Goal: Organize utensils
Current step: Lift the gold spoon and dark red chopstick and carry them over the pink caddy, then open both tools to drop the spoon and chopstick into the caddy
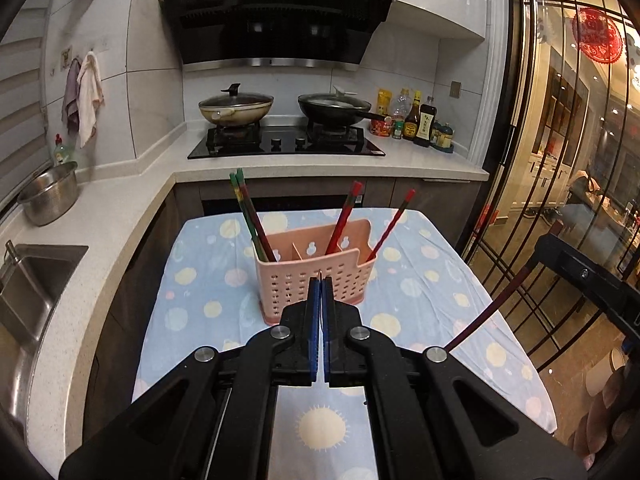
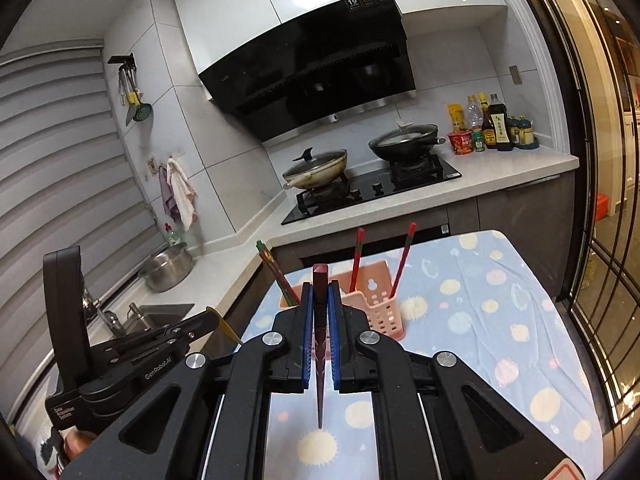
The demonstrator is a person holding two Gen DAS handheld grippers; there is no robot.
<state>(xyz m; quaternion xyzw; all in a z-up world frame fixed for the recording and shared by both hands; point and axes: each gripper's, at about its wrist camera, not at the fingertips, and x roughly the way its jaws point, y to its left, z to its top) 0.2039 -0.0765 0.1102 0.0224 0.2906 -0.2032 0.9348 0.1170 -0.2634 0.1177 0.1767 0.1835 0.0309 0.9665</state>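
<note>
Right gripper (image 2: 320, 300) has its fingers pinched on a dark red chopstick (image 2: 320, 360), which runs between the blue pads with its square butt poking out past the tips and its thin point hanging down toward the camera. Left gripper (image 1: 321, 284) has fingers pressed together; something thin and yellowish seems to stick out at the tips, seen better in the right wrist view near (image 2: 224, 326), but too small to name, so not sure if it holds anything.

Pink basket (image 1: 316, 276) stands on the table (image 1: 440, 280) under a blue dotted cloth, just ahead of the left gripper. A green-red pair of chopsticks (image 1: 250, 216) leans in its left compartment, a red one (image 1: 345, 216) in the middle or right part, another red one (image 1: 390, 224) at the right end.

Handling: chopstick is light, stiff and smooth, so likely to pivot or slip in a flat pinch; hold near the thick end and lower the point first into a compartment. Basket is light plastic and could tip or slide if knocked.

Views: left wrist shows the basket dividers and the held chopstick from the side at the right edge (image 1: 492, 308); right wrist shows the grip itself and the left gripper body
</note>
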